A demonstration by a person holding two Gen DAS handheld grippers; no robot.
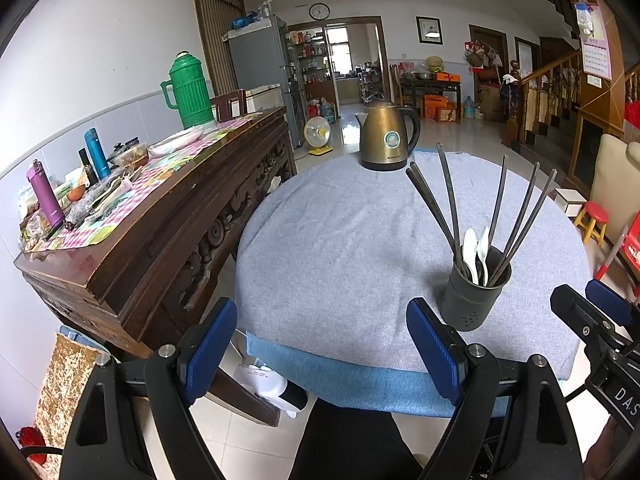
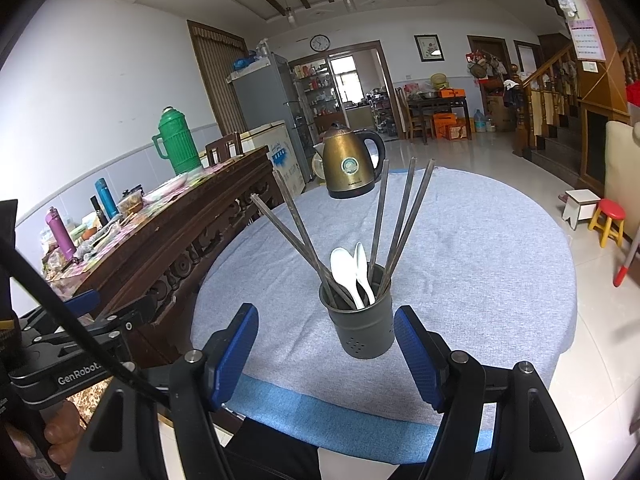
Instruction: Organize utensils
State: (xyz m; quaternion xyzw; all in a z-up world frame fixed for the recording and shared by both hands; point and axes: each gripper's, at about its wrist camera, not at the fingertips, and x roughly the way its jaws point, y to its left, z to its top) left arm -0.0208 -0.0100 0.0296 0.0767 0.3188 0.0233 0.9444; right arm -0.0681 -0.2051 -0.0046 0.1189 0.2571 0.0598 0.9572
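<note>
**Holding both grippers spread, utensil holder upright on the cloth**

Reading labels first: "GenRobot" shows on the left gripper's (image 2: 84, 304) body in your right wrist view, and "DAS" on the right gripper's (image 1: 600, 300) body in the left wrist view. The kettle (image 2: 350, 164) has a round badge w/ small print under it, too small to read. Wall clock (image 1: 319, 11) and calendar (image 1: 596, 44) are there, but the writing is not legible.

Your left gripper (image 1: 320, 354) has its blue pads wide apart, nothing between them, over the near left edge of the table. Your right gripper (image 2: 326, 350) is also spread wide, empty, w/ the utensil holder (image 2: 362, 328) just beyond its tips and roughly centred btwn them, not touching.

The holder stands upright on the grey tablecloth (image 2: 460, 248), near-centre of the round table, toward your side. Inside: chopsticks (image 2: 380, 216) fanning outward and two white spoons (image 2: 346, 272), bowls up.

Edges: a blue strip of cloth hangs over the near rim. The wooden sideboard (image 1: 168, 216) sits close along the table's left edge. Cloth left of the holder is bare up to the kettle at the far edge. Red stool (image 2: 608, 220) stands on the floor to the right, well apart from the table.
</note>
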